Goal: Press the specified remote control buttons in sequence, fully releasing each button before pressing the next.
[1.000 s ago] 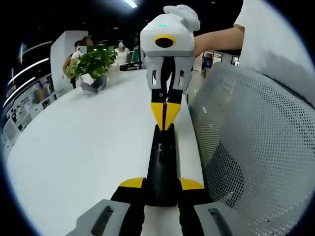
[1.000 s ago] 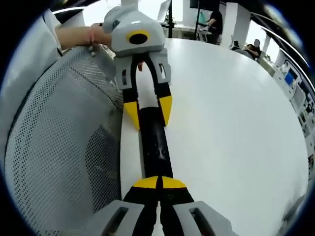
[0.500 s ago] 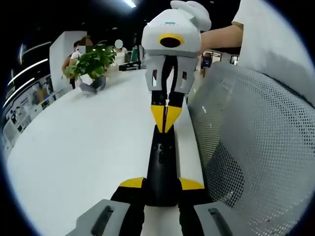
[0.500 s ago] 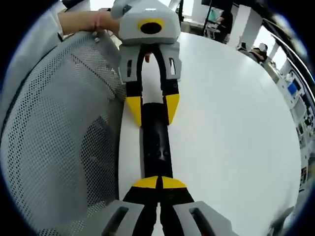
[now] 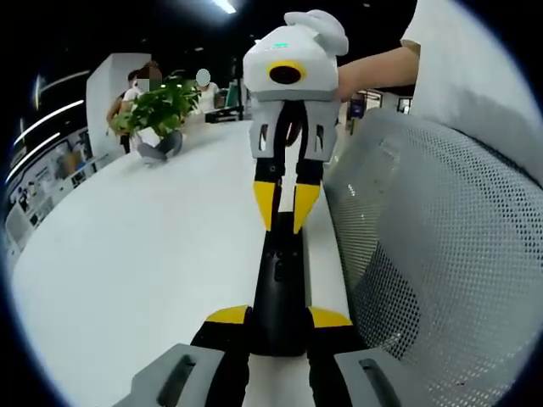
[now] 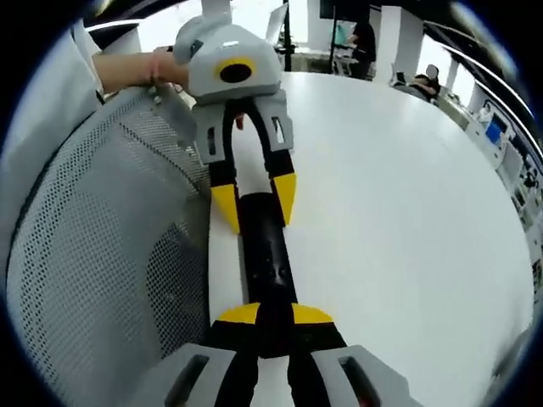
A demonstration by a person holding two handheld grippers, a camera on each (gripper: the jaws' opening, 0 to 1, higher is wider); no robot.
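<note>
Left gripper view: the black remote control, no writing legible on it, lies lengthwise on the white table and is pinched at its near end by the left gripper; the right gripper, yellow tips slightly spread, hovers at the far end. A mesh chair back stands at 3 o'clock. A potted plant sits at 11 o'clock and a forearm reaches in at 1 o'clock.

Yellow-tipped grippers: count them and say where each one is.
2. The left gripper and the right gripper face each other over the black remote control, one at each end of it, on the white table.
</note>
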